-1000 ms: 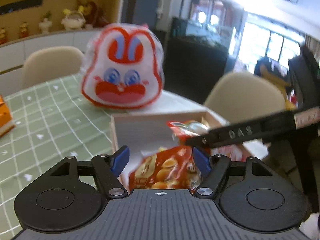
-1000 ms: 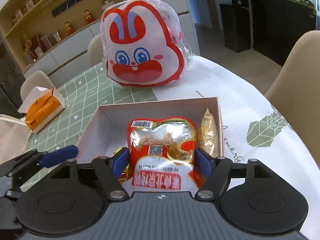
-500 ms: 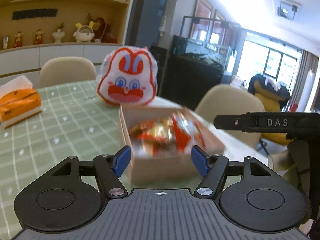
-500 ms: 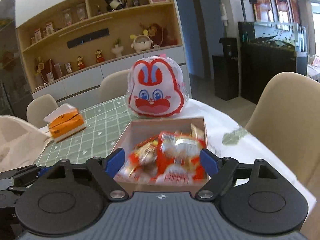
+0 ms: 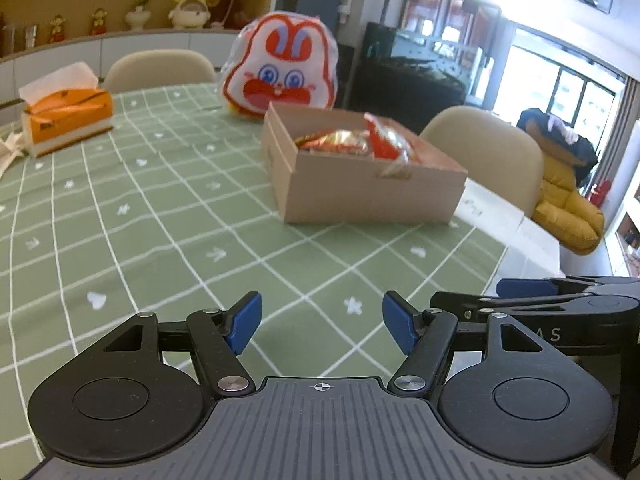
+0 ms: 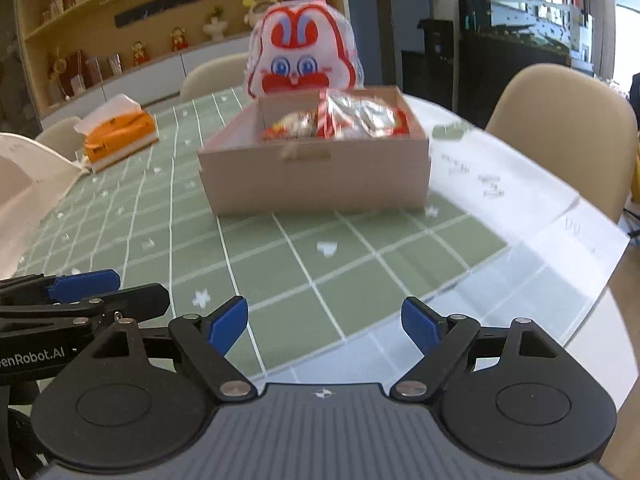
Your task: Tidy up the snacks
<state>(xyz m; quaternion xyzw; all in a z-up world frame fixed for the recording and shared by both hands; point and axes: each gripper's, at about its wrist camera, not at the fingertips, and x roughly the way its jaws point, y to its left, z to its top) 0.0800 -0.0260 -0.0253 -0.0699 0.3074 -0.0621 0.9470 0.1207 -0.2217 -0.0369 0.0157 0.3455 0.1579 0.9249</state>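
Left wrist view shows the left gripper (image 5: 322, 328) spread wide and empty over bare green tablecloth (image 5: 168, 216), with the snack box (image 5: 360, 184) ahead and slightly to its right, well apart. Red snack packets (image 5: 360, 142) lie heaped inside it, below the rim. From the right gripper (image 6: 324, 326), also released and empty, the same box (image 6: 316, 176) sits almost straight ahead, long side facing it, so the right hand seems better lined up.
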